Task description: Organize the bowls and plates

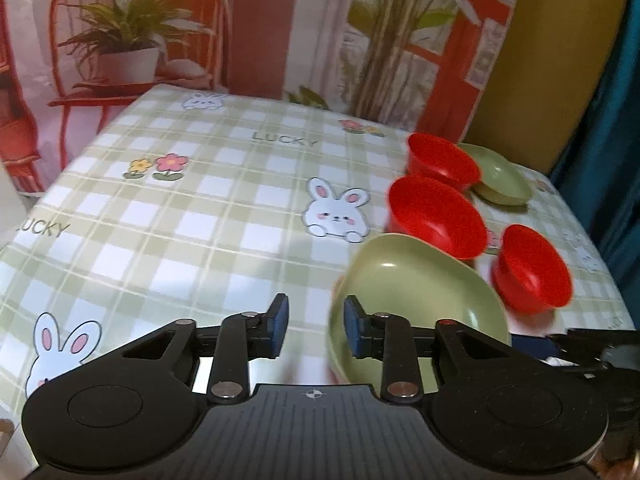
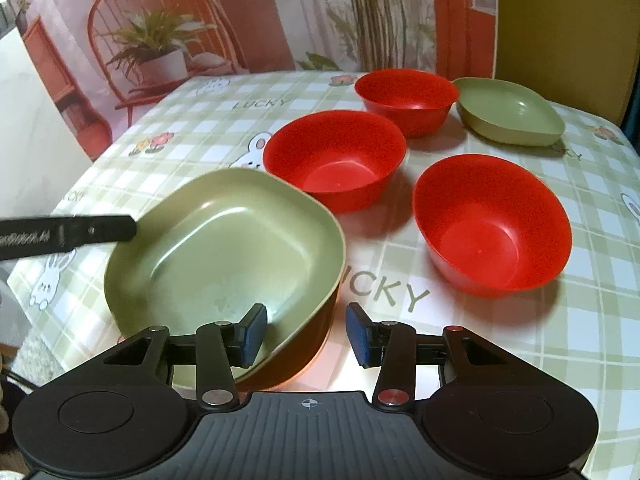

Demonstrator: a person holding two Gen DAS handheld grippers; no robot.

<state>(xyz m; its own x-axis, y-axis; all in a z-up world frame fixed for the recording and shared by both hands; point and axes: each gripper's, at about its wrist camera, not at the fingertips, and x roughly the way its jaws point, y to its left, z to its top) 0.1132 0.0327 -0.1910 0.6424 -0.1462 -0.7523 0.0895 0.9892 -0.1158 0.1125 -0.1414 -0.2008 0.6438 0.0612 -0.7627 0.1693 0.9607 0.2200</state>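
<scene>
The right gripper [image 2: 306, 332] fingers are spread astride the near rim of a green plate [image 2: 224, 248], not pressing it. The left gripper [image 1: 316, 326] fingers are spread beside its opposite edge. Three red bowls [image 2: 334, 158] and another green plate [image 2: 510, 110] sit beyond on the checked counter [image 2: 580, 320].

I see a table under a green checked cloth [image 1: 192, 216] printed with rabbits and flowers. Behind the table hangs a printed backdrop [image 2: 248, 20] showing a red chair and potted plant; right of it, a mustard-yellow wall [image 2: 560, 20].
</scene>
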